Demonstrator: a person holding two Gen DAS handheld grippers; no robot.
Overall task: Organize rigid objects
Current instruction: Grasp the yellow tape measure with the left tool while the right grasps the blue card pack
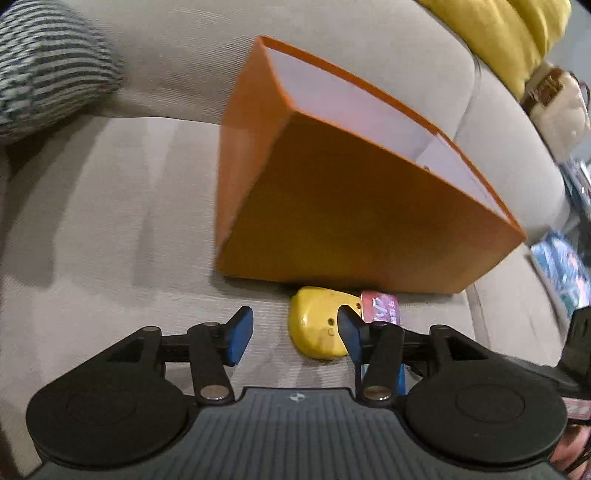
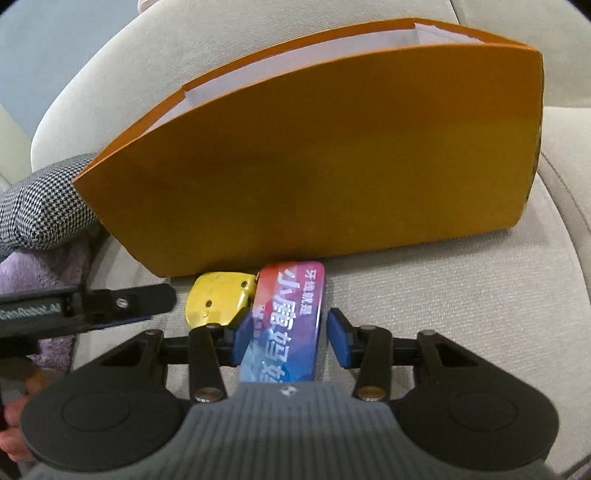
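**On the sofa seat, two grippers lowered beside an orange box**

On the beige fabric sofa seat (image 1: 110, 206), an orange cardboard box with a white lining (image 1: 354, 206) is stood against the backrest. The left gripper (image 1: 295, 336) is seen with its blue-padded jaws held apart; nothing is gripped. A yellow rounded plastic piece with small screw holes (image 1: 314, 328) lies just in front of the box, partly behind the right-hand pad, though contact cannot be confirmed.

The right gripper (image 2: 286, 341) is seen partly open around a flat, glossy rectangular pack printed in red, purple and blue with white characters (image 2: 288, 314). The left pad appears to be touching the pack's edge, while a gap is left at the right pad, so no firm grip is shown. The pack lies on the seat, touching the yellow piece and just short of the box.

Only a corner of the pack is visible in the left wrist view, where a striped cushion (image 1: 48, 70) and a yellow cushion (image 1: 509, 29) are also shown. A houndstooth fabric (image 2: 44, 206) and purple fleece (image 2: 37, 273) are shown only by the right wrist view.

Of the box's interior, only white inner walls are visible; its contents cannot be told.
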